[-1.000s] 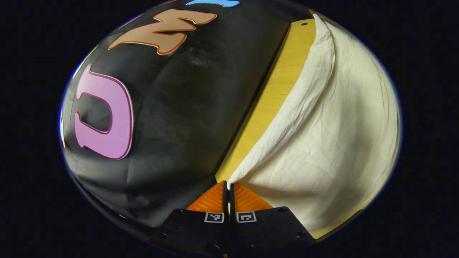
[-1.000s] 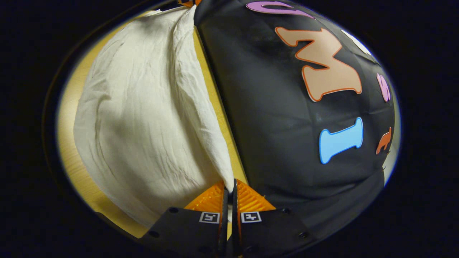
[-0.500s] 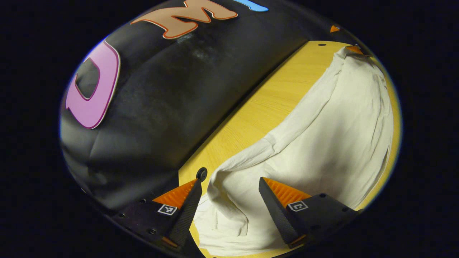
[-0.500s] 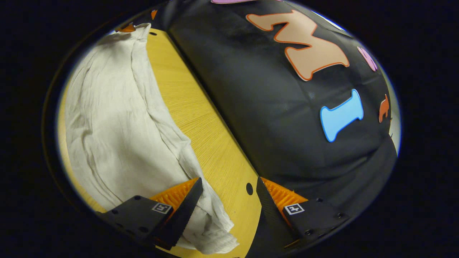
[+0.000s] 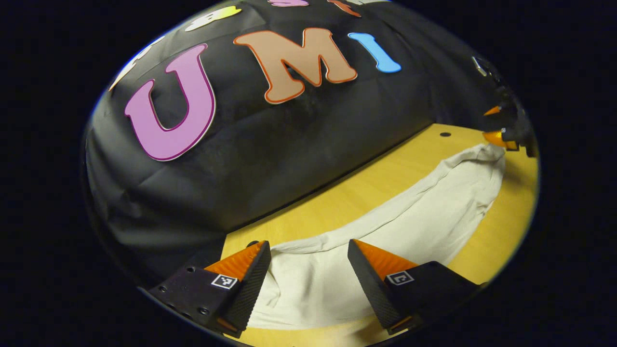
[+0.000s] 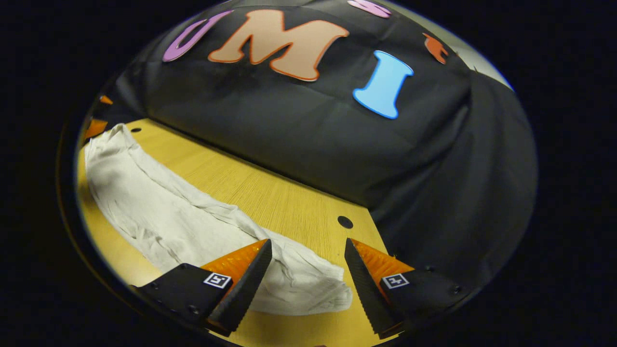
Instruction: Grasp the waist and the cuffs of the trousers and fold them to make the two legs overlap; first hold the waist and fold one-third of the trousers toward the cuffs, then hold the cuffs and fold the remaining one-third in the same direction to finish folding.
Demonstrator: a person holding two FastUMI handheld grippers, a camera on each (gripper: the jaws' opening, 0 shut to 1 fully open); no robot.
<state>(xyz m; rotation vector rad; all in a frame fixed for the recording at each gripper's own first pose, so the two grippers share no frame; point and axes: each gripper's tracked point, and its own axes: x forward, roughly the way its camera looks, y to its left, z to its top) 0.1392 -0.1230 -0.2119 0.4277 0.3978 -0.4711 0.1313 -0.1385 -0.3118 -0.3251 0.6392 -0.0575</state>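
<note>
A black cloth wall (image 6: 299,144) closes off the back of a pale wooden table (image 6: 270,193), and everything here sits in relation to the cream trousers (image 5: 424,217) stretched across that tabletop. They lie flat as one long, narrow band, parallel to the wall and a little way in front of it, with bare wood on both long sides. By the look of it the two legs already lie one over the other, so I judge the lengthwise fold done; which end is waist and which is cuffs I cannot tell. The two one-third folds are not yet made, since the band lies at full length.

The left gripper (image 5: 308,260) hangs just above one end of the trousers, its fingers spread wide with cloth visible in the gap and nothing pinched. The right gripper (image 6: 308,260) hangs just above the opposite end (image 6: 308,284), fingers likewise parted and empty; from the left gripper view it shows as a small shape (image 5: 501,137) just beyond the far tip of the trousers.

There is no bin, basket or other container near the trousers. A small round hole (image 6: 345,222) marks the wood between trousers and wall.
</note>
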